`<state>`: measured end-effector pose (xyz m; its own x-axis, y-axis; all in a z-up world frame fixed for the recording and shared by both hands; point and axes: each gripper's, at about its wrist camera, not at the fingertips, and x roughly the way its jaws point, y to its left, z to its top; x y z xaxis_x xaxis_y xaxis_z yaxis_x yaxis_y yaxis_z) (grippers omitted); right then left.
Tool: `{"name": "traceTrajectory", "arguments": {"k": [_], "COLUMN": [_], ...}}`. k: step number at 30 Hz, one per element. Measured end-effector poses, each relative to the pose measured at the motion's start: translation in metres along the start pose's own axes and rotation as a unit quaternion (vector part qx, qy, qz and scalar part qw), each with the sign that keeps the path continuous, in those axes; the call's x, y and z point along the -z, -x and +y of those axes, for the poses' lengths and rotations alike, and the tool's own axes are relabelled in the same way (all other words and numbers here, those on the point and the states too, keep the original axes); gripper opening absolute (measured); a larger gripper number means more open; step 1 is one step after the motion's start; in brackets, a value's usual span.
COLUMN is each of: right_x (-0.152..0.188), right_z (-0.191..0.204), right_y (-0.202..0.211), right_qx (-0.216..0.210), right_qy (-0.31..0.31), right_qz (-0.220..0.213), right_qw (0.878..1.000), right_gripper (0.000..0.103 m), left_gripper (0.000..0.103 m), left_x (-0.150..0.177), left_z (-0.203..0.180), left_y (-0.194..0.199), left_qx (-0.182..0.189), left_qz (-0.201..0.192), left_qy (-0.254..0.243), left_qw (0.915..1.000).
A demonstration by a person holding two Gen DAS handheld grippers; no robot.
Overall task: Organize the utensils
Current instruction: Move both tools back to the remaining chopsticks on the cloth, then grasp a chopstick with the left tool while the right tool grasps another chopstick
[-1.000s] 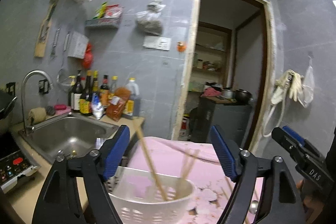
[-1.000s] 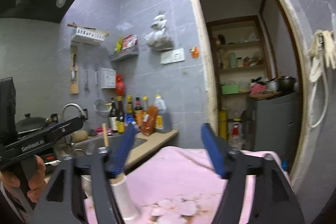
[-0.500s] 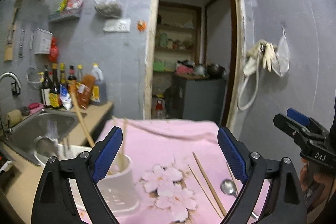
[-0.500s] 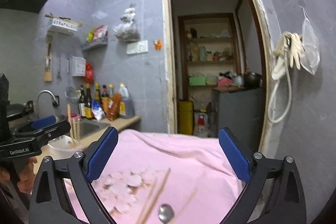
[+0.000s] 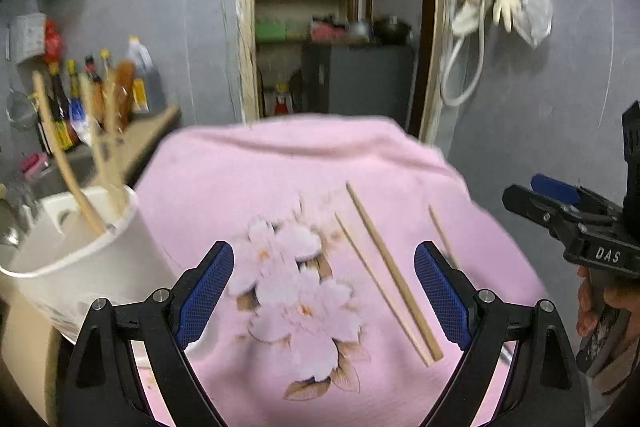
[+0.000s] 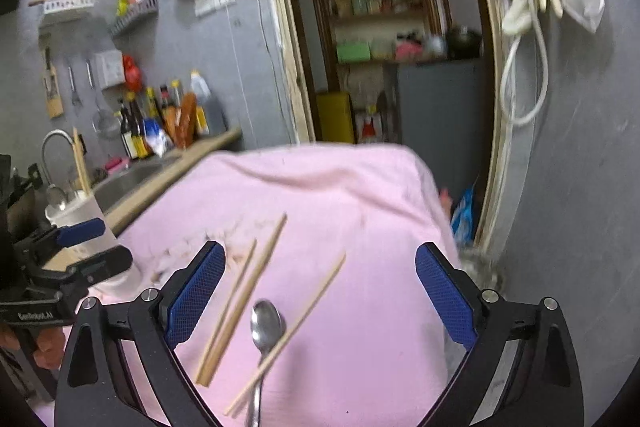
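Grey tiled walls (image 6: 580, 155) flank an open doorway (image 6: 384, 39) onto pantry shelves (image 6: 372, 15).

Dim indoor light, motion blur, strong fisheye warping at edges.

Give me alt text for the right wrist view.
The right gripper, closing slightly with nothing between its pads, hangs above a pink cloth where a metal spoon and three wooden chopsticks lie loose. The left gripper shows at the left edge, before a white utensil holder.

Three wooden chopsticks (image 6: 244, 303) and steel spoon (image 6: 266, 323) lie on pink cloth (image 6: 360, 211)
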<state>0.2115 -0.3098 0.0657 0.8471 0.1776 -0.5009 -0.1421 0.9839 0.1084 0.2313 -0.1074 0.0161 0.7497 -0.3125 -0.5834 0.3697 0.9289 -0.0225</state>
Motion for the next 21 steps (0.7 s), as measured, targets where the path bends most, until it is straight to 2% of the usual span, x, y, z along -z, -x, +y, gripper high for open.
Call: {"name": "traceTrajectory", "arguments": {"k": [2,5,7,10,12,16,19,21], "right_x": [0.003,0.008,0.01,0.012,0.011,0.012,0.014,0.012], "right_z": [-0.005,-0.011,-0.014,-0.021,-0.024,-0.023,-0.022,-0.024], "right_y": [-0.012,-0.029,-0.038,-0.053,-0.059,-0.073,-0.083,-0.088], "right_qx": [-0.004,-0.01,-0.014,-0.026,-0.037,-0.053,-0.061,-0.066], "right_qy": [-0.006,-0.014,-0.022,-0.037,-0.045,-0.049,-0.054,-0.059], "right_qz": [0.027,0.06,0.079,0.11,0.123,0.158,0.182,0.19], "right_qw": [1.0,0.998,0.997,0.993,0.991,0.985,0.98,0.978], "right_gripper": [0.09,0.077,0.062,0.046,0.042,0.028,0.024,0.023], "left_gripper": [0.089,0.089,0.088,0.088,0.084,0.065,0.055,0.053], "left_x": [0.001,0.003,0.003,0.001,0.001,0.0,-0.002,-0.005], "left_z": [0.0,0.002,0.003,0.003,0.002,0.0,0.004,0.005], "left_y": [-0.012,-0.03,-0.04,-0.05,-0.058,-0.075,-0.091,-0.097], "left_qx": [-0.001,0.007,0.014,0.023,0.033,0.052,0.063,0.061], "left_qz": [0.03,0.07,0.091,0.113,0.128,0.155,0.177,0.18], "left_qy": [0.0,0.007,0.011,0.015,0.016,0.015,0.022,0.024], "left_qw": [0.9995,0.9975,0.9957,0.9932,0.9912,0.9865,0.9819,0.9814]}}
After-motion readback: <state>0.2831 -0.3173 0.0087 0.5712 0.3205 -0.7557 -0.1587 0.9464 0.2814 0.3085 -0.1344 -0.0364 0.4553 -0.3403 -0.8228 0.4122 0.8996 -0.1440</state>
